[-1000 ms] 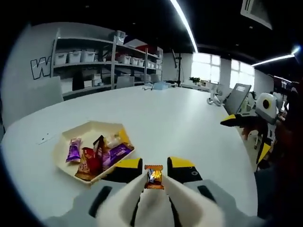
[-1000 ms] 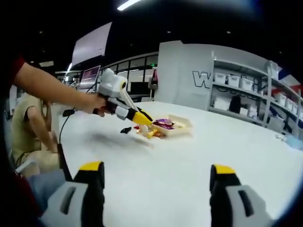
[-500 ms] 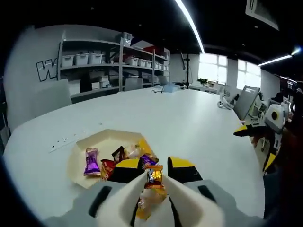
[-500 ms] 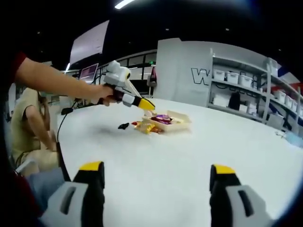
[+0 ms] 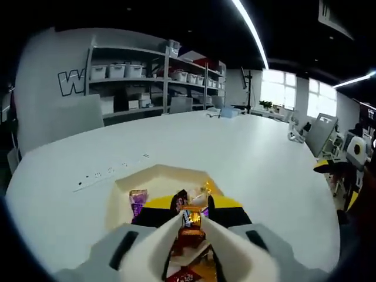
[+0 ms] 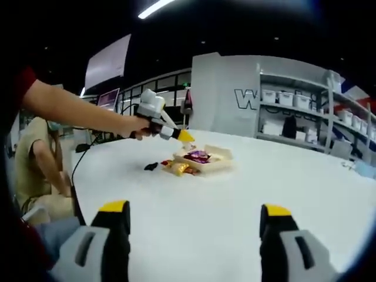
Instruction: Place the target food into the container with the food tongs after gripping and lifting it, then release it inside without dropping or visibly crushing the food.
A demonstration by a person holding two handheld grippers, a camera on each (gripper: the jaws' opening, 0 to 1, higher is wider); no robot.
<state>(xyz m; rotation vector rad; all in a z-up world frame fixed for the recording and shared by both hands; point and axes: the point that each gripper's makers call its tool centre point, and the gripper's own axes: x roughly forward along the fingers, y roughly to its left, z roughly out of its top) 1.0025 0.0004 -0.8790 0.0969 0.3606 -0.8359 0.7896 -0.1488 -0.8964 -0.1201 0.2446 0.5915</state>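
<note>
The left gripper (image 5: 191, 226) has its jaws clamped, through white tongs (image 5: 176, 244), on an orange-wrapped candy (image 5: 190, 218), held above the near edge of the tray (image 5: 126, 191) on the white surface (image 5: 258, 158). Judgement: carry the candy further over the tray's bare floor beyond the purple candy (image 5: 138, 198), lower it, then ease the jaws apart slowly. The right gripper (image 6: 194, 235) has its jaws apart, holds nothing, well short of the tray.

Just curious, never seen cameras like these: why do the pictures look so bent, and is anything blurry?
Left gripper view: fisheye bulges the white table; the gold-wrapped candy in the tongs looks soft. Right gripper view: the beige tray is small and indistinct; the ceiling strip light glares.
</note>
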